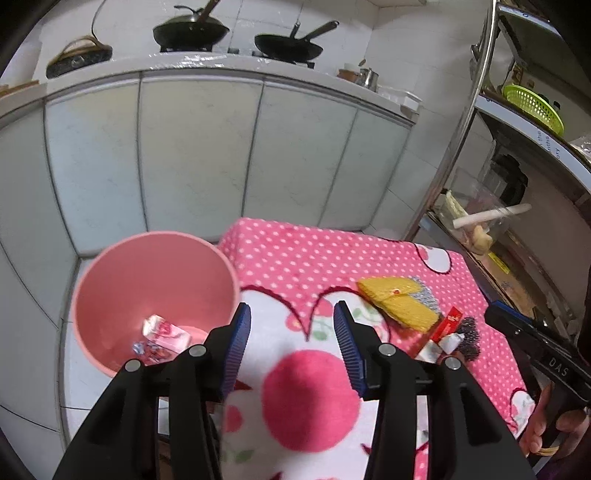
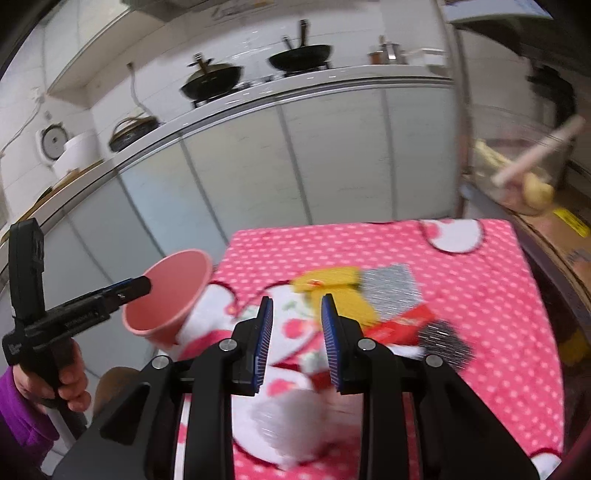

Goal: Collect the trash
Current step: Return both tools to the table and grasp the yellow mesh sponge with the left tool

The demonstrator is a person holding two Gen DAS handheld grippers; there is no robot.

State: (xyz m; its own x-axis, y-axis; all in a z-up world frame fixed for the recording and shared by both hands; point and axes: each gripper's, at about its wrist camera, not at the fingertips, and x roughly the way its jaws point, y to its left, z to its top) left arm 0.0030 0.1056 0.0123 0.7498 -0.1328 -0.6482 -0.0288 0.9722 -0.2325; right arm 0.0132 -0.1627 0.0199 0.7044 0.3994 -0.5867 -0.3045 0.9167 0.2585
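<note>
A pink bin stands on the floor at the table's left edge, with a crumpled wrapper at its bottom. My left gripper is open and empty, between the bin and the cloth-covered table. On the table to the right lie a yellow cloth, silver foil, a red packet, white scraps and a dark scrubber. My right gripper is open with nothing between its pads, just short of the yellow cloth, red packet and scrubber. The right wrist view is blurred.
Pale cabinet doors under a counter with two black woks close off the far side. A metal rack on the right holds a green basket and a clear tub with a rolling pin. A hand in a purple sleeve grips the left tool.
</note>
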